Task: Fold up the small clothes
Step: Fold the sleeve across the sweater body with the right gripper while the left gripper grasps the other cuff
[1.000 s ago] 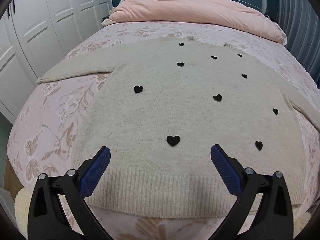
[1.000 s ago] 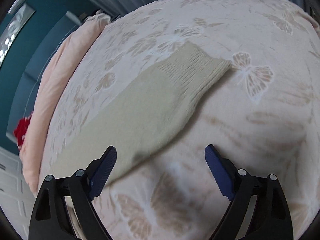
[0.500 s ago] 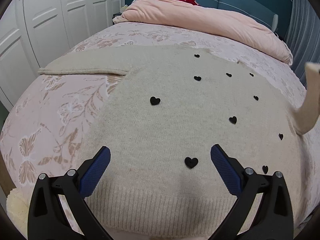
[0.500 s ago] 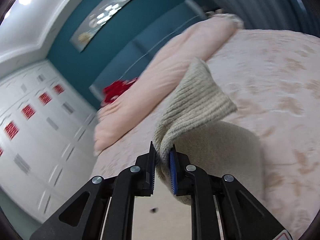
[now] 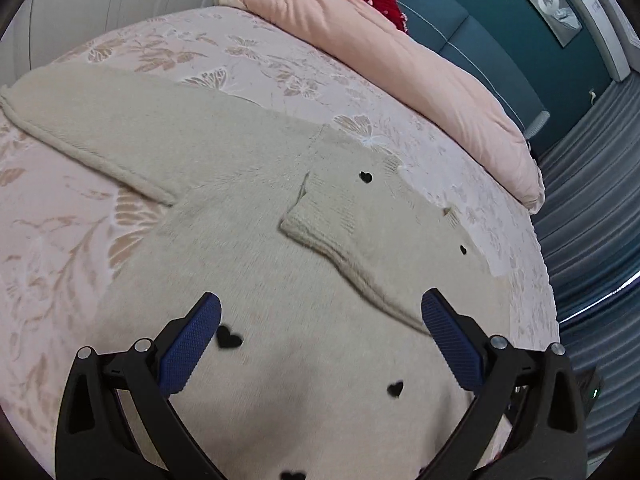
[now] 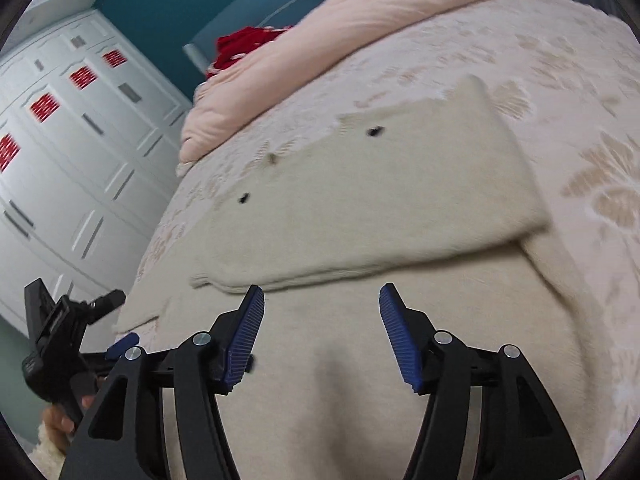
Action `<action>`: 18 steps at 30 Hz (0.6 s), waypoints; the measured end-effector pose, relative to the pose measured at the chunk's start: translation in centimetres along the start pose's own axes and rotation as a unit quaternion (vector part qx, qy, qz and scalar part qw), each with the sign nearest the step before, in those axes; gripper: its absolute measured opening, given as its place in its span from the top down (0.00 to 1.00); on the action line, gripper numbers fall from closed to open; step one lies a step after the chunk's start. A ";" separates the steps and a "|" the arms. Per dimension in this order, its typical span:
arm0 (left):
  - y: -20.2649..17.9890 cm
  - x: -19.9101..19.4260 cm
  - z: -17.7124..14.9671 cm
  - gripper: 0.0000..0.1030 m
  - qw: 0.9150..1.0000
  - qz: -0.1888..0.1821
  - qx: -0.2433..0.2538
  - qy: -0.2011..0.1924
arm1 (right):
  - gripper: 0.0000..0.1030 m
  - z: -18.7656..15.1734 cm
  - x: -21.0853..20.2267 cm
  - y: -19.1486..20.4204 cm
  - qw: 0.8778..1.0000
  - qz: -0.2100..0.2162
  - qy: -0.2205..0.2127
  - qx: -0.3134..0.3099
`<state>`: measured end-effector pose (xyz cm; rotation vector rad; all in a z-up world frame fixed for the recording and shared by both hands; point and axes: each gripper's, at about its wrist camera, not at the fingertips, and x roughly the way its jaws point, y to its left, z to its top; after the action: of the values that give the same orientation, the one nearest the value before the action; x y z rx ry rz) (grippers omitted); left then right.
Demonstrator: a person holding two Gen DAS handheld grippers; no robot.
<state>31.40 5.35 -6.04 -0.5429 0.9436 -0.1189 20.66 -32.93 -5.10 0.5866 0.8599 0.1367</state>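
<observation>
Left wrist view: one sleeve [image 5: 344, 236] was laid across the sweater [image 5: 248, 264] to make it smaller; both claws, left [image 5: 320, 340] and right [image 6: 322, 330], were held wide, gripping nothing.

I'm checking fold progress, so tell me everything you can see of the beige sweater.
The beige sweater is a fuzzy knit dotted with small black hearts, lying flat on the floral bedspread. One sleeve, ribbed at its cuff, is folded across the chest; the other sleeve lies stretched out sideways. Both the left gripper and right gripper are open above it, gripping nothing.
</observation>
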 end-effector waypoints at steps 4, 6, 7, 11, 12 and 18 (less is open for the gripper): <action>-0.1 6.7 2.4 0.05 0.998 0.021 -0.033 0.039 | 0.42 1.1 -0.8 -5.8 0.996 -0.013 -0.019 0.084; 0.0 9.1 2.9 0.11 0.996 0.044 -0.049 0.060 | 0.42 2.3 -0.2 -7.4 0.993 -0.004 -0.024 0.117; -0.1 9.5 3.0 0.21 0.995 0.057 -0.050 0.059 | 0.41 2.8 0.4 -8.0 0.991 -0.002 -0.026 0.131; -1.7 9.6 4.2 0.89 0.997 0.060 -0.019 0.037 | 0.91 5.3 2.1 -8.2 0.989 0.000 -0.039 0.143; -2.1 8.9 4.8 0.89 0.998 0.052 -0.011 0.019 | 0.92 6.1 1.4 -7.4 0.990 0.002 -0.059 0.130; -3.3 8.0 5.6 0.88 0.997 0.057 0.054 -0.028 | 0.94 6.8 1.4 -8.7 0.992 -0.038 -0.074 0.093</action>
<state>41.02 2.04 -7.68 -0.3895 0.9063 -0.0513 25.59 -42.66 -7.31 0.7277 0.7532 -0.0575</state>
